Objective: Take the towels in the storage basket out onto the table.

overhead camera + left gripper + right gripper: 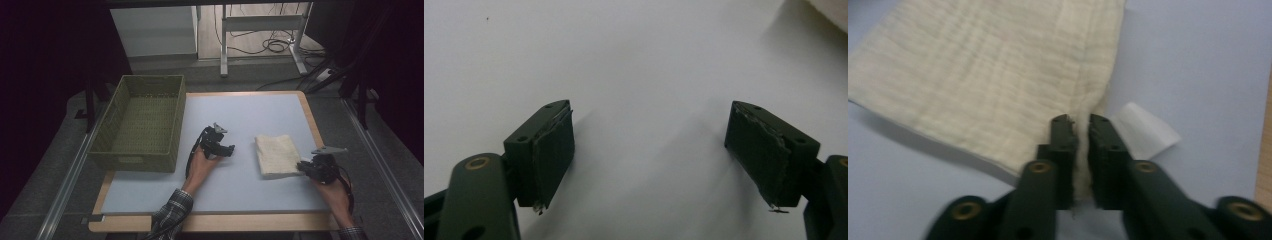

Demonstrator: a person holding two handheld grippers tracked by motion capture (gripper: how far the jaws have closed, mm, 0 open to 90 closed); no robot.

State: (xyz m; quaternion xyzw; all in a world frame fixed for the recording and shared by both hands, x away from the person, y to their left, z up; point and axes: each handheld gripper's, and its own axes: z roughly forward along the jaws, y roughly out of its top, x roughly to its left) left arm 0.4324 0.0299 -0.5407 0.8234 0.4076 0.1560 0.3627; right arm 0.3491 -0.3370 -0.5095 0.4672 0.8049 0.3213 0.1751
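While the right gripper (1078, 125) bites down on the near corner of the folded cloth (988, 75), its jaws pinch a ridge of cream fabric between them. From above, the cloth (276, 154) lies right of centre on the blue mat (240, 115), with that gripper (304, 166) at its lower right corner. Left of centre, the left gripper (231, 149) rests on the mat, jaws spread wide with nothing between them. A green basket (142, 122) sits at the left edge.

Plaid sleeves (172, 210); black grippers with brass rivets (1039, 166).
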